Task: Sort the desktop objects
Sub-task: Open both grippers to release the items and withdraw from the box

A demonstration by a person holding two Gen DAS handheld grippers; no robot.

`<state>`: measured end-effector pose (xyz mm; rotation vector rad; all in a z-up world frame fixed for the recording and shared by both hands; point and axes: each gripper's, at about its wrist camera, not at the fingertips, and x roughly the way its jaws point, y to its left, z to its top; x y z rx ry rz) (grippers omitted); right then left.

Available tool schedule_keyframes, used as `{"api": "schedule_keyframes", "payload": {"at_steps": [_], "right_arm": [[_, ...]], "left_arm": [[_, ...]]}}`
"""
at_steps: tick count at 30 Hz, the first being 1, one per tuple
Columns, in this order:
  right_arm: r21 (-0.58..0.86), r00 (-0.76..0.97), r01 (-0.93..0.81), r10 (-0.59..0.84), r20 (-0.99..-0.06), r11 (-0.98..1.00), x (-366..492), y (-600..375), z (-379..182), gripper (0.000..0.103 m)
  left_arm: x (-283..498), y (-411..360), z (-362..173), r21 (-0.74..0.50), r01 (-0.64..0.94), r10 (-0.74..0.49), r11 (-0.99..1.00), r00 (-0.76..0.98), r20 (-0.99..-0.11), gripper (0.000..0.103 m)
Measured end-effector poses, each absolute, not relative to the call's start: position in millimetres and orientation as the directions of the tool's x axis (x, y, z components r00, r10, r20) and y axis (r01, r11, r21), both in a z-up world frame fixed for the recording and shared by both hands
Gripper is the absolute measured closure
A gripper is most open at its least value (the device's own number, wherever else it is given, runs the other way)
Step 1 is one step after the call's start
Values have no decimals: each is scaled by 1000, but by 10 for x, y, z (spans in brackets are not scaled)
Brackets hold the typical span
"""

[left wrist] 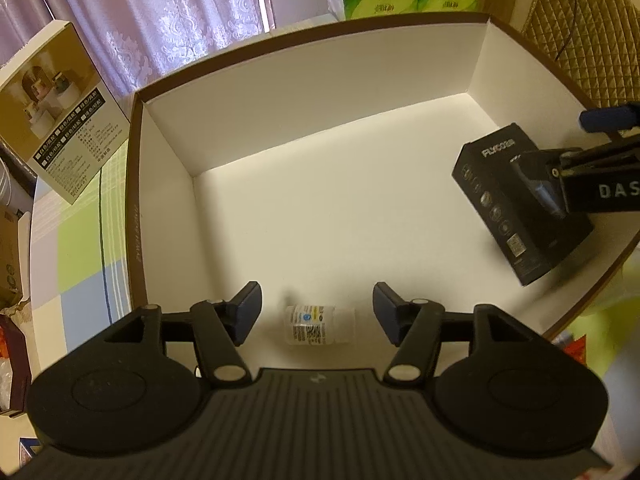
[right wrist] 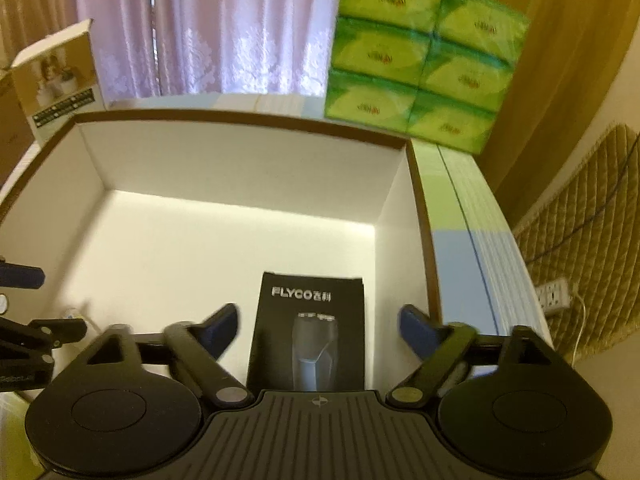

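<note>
Below, the left gripper hangs with its jaws spread wide over a small labelled bottle, which lies on its side on the white floor of the brown-rimmed box, touched by neither finger. Likewise the right gripper is spread apart, empty, above the black shaver carton lying flat near the box's right wall. Beyond the far rim stand green tissue packs and a tan product box on the checked tablecloth.
</note>
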<state>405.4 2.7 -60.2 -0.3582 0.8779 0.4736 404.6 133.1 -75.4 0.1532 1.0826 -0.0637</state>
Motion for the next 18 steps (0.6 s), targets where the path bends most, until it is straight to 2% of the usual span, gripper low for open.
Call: {"api": "schedule_keyframes", "payload": {"at_steps": [4, 18], "right_arm": [[-73, 529, -556, 285, -799, 828, 3998, -51, -508, 10], [36, 466, -612, 397, -790, 790, 3677, -342, -299, 6]], "left_arm": [[4002, 1313, -678, 105, 113, 37, 988, 489, -872, 31], [3678, 1379, -342, 88, 25, 61, 996, 534, -843, 25]]}}
